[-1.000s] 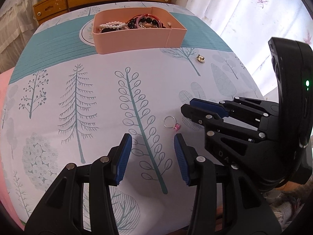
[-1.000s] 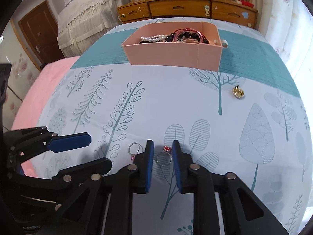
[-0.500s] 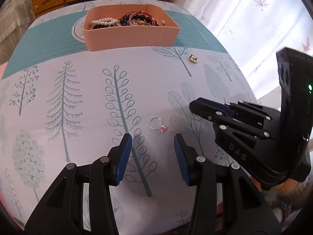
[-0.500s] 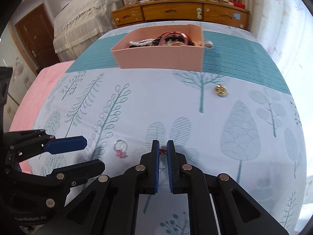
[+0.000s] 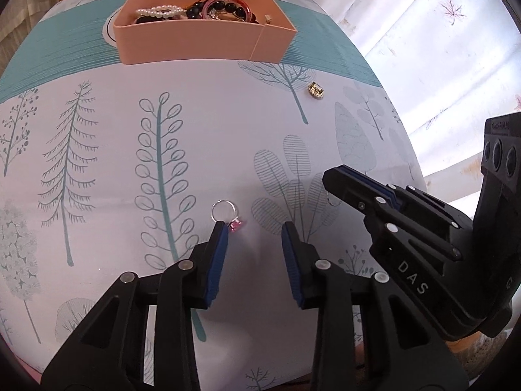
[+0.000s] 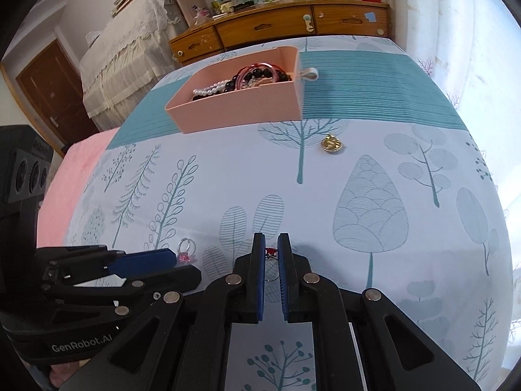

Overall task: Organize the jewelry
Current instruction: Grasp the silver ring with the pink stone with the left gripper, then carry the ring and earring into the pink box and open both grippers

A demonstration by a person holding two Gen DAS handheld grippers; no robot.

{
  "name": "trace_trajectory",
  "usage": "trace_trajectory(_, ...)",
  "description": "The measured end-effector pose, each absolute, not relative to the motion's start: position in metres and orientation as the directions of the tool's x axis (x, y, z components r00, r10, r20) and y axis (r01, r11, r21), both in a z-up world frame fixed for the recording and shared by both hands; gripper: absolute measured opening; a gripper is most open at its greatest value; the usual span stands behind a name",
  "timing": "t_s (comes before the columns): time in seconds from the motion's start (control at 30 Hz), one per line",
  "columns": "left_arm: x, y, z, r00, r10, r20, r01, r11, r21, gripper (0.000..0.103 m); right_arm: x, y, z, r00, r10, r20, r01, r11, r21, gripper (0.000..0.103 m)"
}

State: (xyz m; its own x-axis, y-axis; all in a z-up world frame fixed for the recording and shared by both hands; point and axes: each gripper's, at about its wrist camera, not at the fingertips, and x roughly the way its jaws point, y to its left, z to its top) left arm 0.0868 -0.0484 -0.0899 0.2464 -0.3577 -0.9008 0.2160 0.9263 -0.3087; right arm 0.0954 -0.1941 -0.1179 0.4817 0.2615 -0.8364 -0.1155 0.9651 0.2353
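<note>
Right claw [image 6: 271, 254] clamped on red-stone ring [image 6: 270, 253]; left claw [image 5: 252, 233] closing, still apart, pink ring [image 5: 228, 215] off-centre at lower middle: shift left before pinching.

Likely bedroom: lace-draped bed [image 6: 120, 65], wooden dresser [image 6: 280, 29]

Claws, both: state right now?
Left claw: open, just been closing, nothing between its pads; pink-stone ring at its left tip.
Right claw: shut on red-stone ring.
</note>
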Motion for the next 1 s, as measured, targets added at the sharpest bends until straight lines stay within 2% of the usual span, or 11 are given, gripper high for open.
trace_trajectory(0.13,0.090,-0.050,-0.090,0.253,-0.353,-0.901,0.210,0.929,-0.305,0.031,0.094,-0.201,-0.118,0.489,0.267,-0.831,-0.099,0.963,0.251,0.008)
trace_trajectory(0.27,0.092,-0.052,-0.090,0.272,-0.313,-0.910,0.213,0.942,-0.260,0.023,0.094,-0.206,-0.120,0.489,0.268,-0.830,-0.084,0.962,0.261,0.008)
trace_trajectory(0.47,0.093,-0.051,-0.091,0.285,-0.294,-0.912,0.225,0.946,-0.234,0.016,0.093,-0.211,-0.122,0.490,0.272,-0.828,-0.068,0.959,0.274,0.008)
trace_trajectory(0.57,0.094,-0.049,-0.092,0.285,-0.291,-0.913,0.226,0.946,-0.231,0.008,0.092,-0.212,-0.123,0.488,0.276,-0.828,-0.067,0.958,0.280,0.008)
trace_trajectory(1.0,0.085,-0.055,-0.087,0.330,-0.308,-0.893,0.301,0.930,-0.210,0.004,0.091,-0.209,-0.121,0.496,0.273,-0.824,-0.064,0.958,0.279,0.008)
